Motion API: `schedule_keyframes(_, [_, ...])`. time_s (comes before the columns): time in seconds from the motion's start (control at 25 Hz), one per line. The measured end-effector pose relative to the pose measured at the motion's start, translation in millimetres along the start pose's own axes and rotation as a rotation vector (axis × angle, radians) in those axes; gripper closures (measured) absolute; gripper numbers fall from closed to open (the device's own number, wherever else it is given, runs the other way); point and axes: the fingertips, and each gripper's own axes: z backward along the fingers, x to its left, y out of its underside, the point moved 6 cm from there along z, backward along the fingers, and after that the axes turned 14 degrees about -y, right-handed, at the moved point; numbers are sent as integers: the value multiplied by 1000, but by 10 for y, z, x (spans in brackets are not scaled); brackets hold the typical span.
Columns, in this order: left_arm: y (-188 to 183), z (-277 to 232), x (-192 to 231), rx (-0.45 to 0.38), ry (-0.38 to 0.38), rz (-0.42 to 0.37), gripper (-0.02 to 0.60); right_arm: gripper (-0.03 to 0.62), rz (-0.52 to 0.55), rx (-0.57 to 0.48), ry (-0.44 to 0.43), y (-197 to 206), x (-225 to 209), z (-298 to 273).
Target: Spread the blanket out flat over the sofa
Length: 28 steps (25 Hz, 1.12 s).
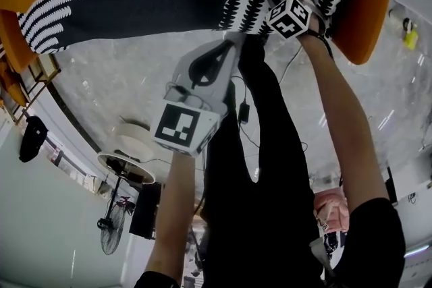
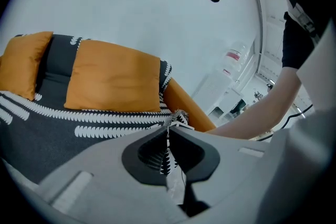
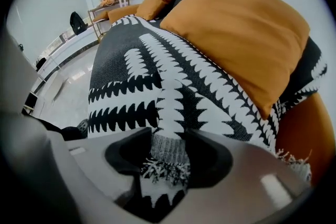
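1. Closest in is the left gripper (image 2: 169,131), one of two smooth grey plastic claws. Its jaws are pinched together on the blanket's fringed edge, with a thin strip of cloth running down between them. Its broad body blocks the lower half of the left gripper view.
2. One sofa (image 1: 368,3) is the largest thing here. It is orange, with rounded, padded arms.
3. One blanket (image 3: 157,76) lies draped over the sofa's seat and down its front. It is a dark knit with white toothed stripes, a ribbed hem and a tufted fringe. It is rumpled into a fold near the right gripper, so it is not lying flat there.
4. Two orange cushions rest on the blanket against the backrest. One cushion (image 2: 115,78) is plump and squarish, and the other cushion (image 2: 23,63) sits beside it with dark cloth showing between them.
5. The person's black-clad legs (image 1: 270,199) hide much of the floor in the head view. A bare forearm (image 2: 252,118) crosses the right of the left gripper view.
6. The right gripper (image 3: 168,136) points steeply down, its jaws spread wide. The blanket's hem and fringe lie loose between them.
7. The floor (image 1: 121,77) is pale, glossy and stone-like. On it, well apart from the sofa, are one standing fan (image 1: 111,226) and one black bag (image 1: 32,138).
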Motion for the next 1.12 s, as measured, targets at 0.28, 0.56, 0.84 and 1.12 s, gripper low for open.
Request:
schedule_keyframes(0.28, [67,37,-42,-8,14,-8,561,546,29,17,50,37,56,31])
schedule_keyframes(0.56, [-17,213,-112,-29,29,-27,561,580,-8,-1,99,81,82,319])
schedule_keyframes(0.84, [40,391,-92,-46,72,-84,561,583,-54,-3,148,171,262,647])
schedule_keyframes(1.12, [227,725,-179,-60,155,-164,561,583,-162,12,237,608,671,904])
